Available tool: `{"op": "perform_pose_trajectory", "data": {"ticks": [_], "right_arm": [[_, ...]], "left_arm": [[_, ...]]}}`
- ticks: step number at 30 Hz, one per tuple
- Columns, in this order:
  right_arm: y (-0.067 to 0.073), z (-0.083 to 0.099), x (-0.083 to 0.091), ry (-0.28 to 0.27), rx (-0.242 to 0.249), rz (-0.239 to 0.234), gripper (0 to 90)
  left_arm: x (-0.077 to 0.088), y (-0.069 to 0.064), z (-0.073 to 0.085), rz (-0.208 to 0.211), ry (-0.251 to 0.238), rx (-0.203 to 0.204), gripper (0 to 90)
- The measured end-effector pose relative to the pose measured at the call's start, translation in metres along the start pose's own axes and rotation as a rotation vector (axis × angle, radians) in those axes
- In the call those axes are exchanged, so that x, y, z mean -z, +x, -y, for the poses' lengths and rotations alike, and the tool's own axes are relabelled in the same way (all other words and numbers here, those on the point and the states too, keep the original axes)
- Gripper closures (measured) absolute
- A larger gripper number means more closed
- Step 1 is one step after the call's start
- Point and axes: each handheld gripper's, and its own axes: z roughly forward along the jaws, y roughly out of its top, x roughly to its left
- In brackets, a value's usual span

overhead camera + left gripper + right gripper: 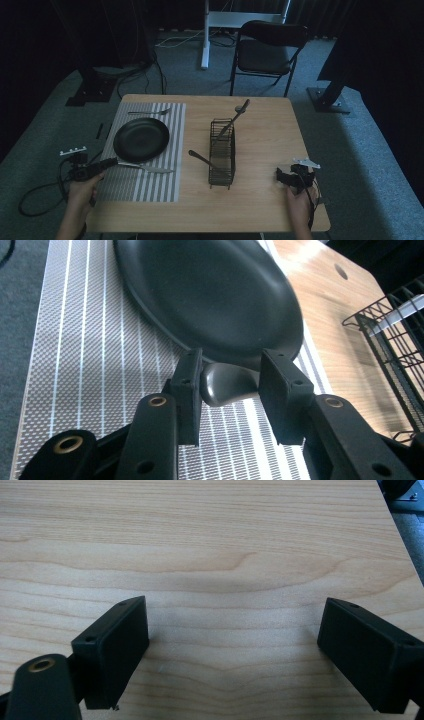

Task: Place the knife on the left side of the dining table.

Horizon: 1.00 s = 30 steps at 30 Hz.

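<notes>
A silver knife [145, 167] lies on the striped placemat [150, 185] just in front of the black plate [141, 139]. My left gripper [111, 161] is at the mat's left edge, shut on the end of the knife's grey handle [227, 385], which fills the gap between the two pads. The plate's rim [210, 290] sits right behind the left gripper [231, 360]. My right gripper [281, 176] hovers low over the table's near right corner. In the right gripper view that gripper [232, 615] is open wide with only bare wood between its fingers.
A black wire rack [222, 150] stands mid-table; one utensil [240, 111] leans out its far end and another [200, 157] pokes out its left side. A fork [149, 112] lies at the mat's far edge. A chair [267, 47] stands beyond the table.
</notes>
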Motion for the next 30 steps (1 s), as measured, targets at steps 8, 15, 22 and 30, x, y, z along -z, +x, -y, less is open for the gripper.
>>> {"op": "perform_pose_trajectory", "data": {"ticks": [8, 15, 22, 30], "right_arm": [[0.000, 0.000, 0.000, 0.000, 0.000, 0.000, 12.1], [0.000, 0.000, 0.000, 0.000, 0.000, 0.000, 12.1], [0.000, 0.000, 0.000, 0.000, 0.000, 0.000, 12.1], [0.000, 0.000, 0.000, 0.001, 0.000, 0.000, 12.1]], "left_arm": [[-0.011, 0.019, 0.008, 0.011, 0.038, 0.035, 59.9], [-0.016, 0.022, 0.012, -0.018, 0.051, 0.029, 57.8], [-0.020, 0.015, 0.016, -0.112, 0.073, -0.038, 53.9], [-0.027, 0.009, 0.025, -0.173, 0.090, -0.077, 42.7]]}}
